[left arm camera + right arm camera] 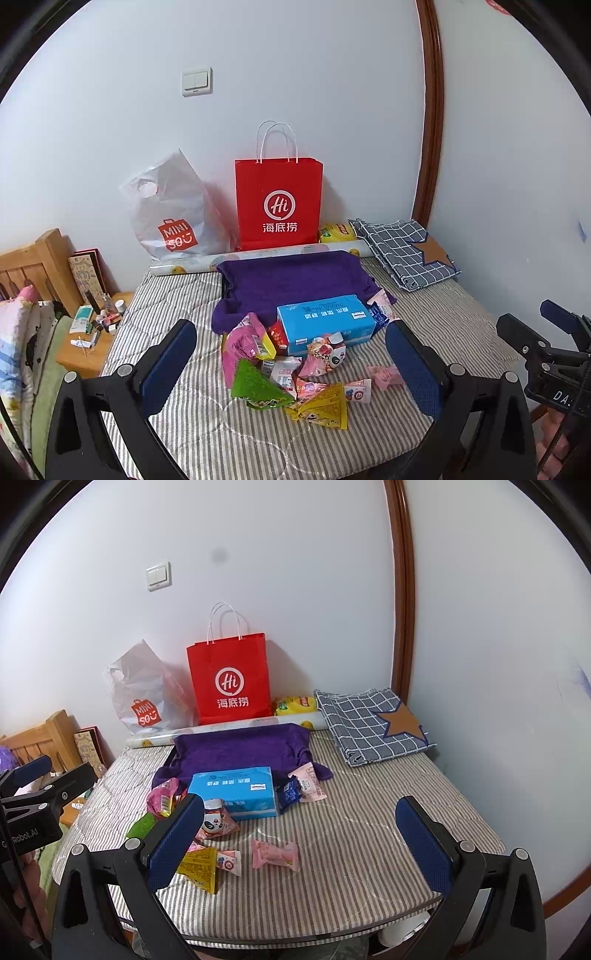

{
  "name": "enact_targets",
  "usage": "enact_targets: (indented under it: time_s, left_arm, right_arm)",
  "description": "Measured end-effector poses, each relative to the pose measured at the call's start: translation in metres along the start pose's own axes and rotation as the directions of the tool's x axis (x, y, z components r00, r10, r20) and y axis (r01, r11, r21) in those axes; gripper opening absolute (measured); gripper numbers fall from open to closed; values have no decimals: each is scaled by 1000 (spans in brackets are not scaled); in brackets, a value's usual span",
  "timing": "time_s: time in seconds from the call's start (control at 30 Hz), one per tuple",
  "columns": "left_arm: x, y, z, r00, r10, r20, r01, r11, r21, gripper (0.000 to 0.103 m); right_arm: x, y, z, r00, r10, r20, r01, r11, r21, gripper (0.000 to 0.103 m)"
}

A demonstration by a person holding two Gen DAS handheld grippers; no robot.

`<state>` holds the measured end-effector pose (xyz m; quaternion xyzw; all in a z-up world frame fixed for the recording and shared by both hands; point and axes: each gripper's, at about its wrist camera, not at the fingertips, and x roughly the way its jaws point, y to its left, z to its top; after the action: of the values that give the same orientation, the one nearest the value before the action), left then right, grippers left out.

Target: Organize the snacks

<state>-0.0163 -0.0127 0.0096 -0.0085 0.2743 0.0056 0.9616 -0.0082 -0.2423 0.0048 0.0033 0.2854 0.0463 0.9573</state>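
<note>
A heap of snack packets lies on the striped table top point(177, 435): a green packet point(258, 386), a yellow packet point(325, 406), a panda packet point(325, 356) and a pink candy point(384, 374). A blue box point(325, 323) sits behind them on a purple cloth point(291, 280). My left gripper point(291, 365) is open and empty, held above the heap. My right gripper point(299, 834) is open and empty, above the pink candy point(275, 853), with the blue box point(236, 788) beyond.
A red paper bag point(279, 203) and a white plastic bag point(173, 214) stand against the wall. A rolled sheet point(255, 256), a yellow pack point(336, 230) and a folded checked cloth point(402, 251) lie at the back. A wooden nightstand point(85, 354) with small items stands left.
</note>
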Motion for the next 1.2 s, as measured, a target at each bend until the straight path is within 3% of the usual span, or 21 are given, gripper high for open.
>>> enact_targets:
  time_s: [1.2]
  left_arm:
    - [-2,-1,-3,1000,6,11,-6,1000,-12,103]
  right_arm:
    - [-4,6,-4,1000,16,16,-16,1000,-6,102]
